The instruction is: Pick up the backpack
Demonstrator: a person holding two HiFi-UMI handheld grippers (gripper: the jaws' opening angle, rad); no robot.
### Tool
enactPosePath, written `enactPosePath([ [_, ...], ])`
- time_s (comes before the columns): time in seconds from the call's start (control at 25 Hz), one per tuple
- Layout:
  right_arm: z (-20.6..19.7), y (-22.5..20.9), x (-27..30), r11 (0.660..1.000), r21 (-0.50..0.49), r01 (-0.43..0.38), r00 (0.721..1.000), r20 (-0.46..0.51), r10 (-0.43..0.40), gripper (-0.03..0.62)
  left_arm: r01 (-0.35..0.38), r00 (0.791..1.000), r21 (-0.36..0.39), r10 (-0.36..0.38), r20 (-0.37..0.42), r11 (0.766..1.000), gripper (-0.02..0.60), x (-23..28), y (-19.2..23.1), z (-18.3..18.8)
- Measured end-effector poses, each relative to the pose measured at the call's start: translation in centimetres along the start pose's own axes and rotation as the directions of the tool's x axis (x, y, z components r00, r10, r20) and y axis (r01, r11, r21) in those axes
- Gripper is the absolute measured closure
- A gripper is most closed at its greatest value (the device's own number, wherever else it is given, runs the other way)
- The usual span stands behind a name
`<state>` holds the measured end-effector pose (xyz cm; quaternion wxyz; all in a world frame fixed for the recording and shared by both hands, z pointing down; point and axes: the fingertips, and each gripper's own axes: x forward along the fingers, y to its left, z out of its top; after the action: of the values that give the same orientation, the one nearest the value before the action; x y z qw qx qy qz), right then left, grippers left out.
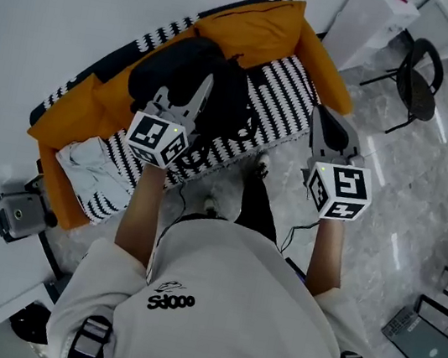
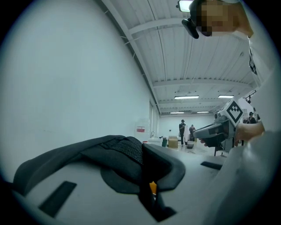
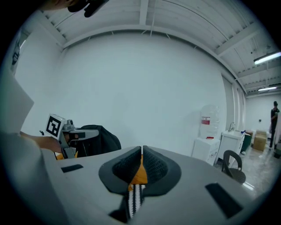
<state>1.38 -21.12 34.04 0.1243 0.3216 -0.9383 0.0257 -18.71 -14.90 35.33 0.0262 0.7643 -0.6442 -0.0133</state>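
Observation:
The black backpack [image 1: 186,74] hangs over the striped sofa seat; in the right gripper view the backpack [image 3: 103,140] shows as a dark mass behind the left gripper [image 3: 94,131]. My left gripper [image 1: 205,87] reaches onto it from the near side. In its own view the left gripper [image 2: 142,148] is shut, with a dark strap [image 2: 66,158] of the backpack running off to the left from between the jaws. My right gripper [image 1: 316,115] hovers to the right, apart from the backpack. That right gripper [image 3: 141,153] is shut on nothing; orange and striped fabric shows below the pads.
The sofa has orange cushions [image 1: 259,22] and a black-and-white striped cover [image 1: 286,87], with a pale cloth [image 1: 90,164] at its left end. A black chair [image 1: 419,79] and white cabinet [image 1: 370,16] stand to the right. A grey device [image 1: 18,212] sits on the floor at the left.

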Motion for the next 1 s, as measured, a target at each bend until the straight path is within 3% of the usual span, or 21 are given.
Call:
enactPosePath([
  [0.36, 3.2, 3.0, -5.1, 0.998, -0.036, 0.049, 0.997, 0.055, -0.047, 0.556, 0.035, 0.999, 0.089, -0.038, 0.035, 0.995, 0.541, -5.5, -3.3, 4.5],
  [0.68, 5.1, 7.7, -7.8, 0.998, -0.062, 0.011, 0.996, 0.084, -0.006, 0.556, 0.042, 0.996, 0.076, -0.047, 0.075, 0.996, 0.541, -10.8, -5.8, 8.1],
  [1.0, 5.4, 11.8, -10.8, 0.996, -0.087, -0.014, 0.995, 0.099, 0.023, 0.556, 0.079, 0.992, 0.134, -0.092, 0.091, 0.988, 0.543, -16.0, -8.9, 10.2],
])
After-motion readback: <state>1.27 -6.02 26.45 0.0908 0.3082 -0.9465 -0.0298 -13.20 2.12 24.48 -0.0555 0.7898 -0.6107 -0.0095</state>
